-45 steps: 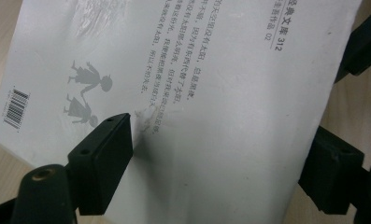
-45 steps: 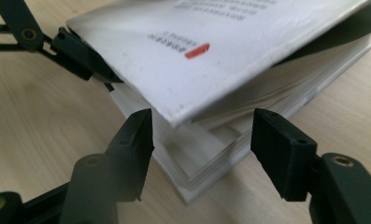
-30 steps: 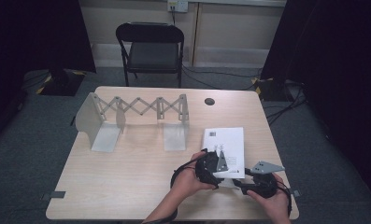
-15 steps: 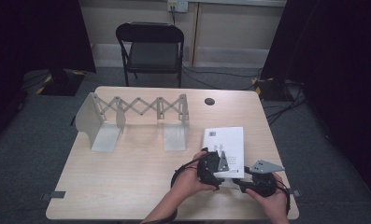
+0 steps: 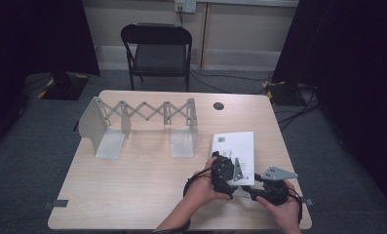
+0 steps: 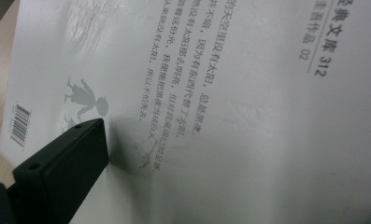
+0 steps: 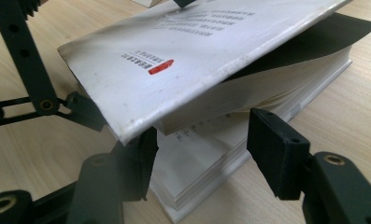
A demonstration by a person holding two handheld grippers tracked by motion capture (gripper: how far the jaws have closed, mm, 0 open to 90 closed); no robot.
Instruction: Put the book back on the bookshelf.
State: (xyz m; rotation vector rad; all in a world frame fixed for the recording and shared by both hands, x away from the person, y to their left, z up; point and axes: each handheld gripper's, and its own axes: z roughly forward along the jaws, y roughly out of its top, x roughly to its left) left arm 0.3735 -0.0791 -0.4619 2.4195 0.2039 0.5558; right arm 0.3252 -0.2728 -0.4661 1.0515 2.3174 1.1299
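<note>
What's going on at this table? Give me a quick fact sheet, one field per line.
Work in hand: opening a white book lying near the table's right front
Left gripper: over the cover, one of its fingers pressing on it
Right gripper: open, straddling the book's corner under the lifted cover
Book state: cover and some pages raised, the rest flat
Also on table: grey folding rack, standing apart
Behind table: black chair

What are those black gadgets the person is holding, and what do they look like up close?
They are two handheld grippers. The left gripper and right gripper are black, each with two flat, blocky jaws dotted with small holes, joined by brass-coloured pivots. A grey three-cornered plate sits on top of the right one, and a black cable loops from the left one. No sleeves show.
</note>
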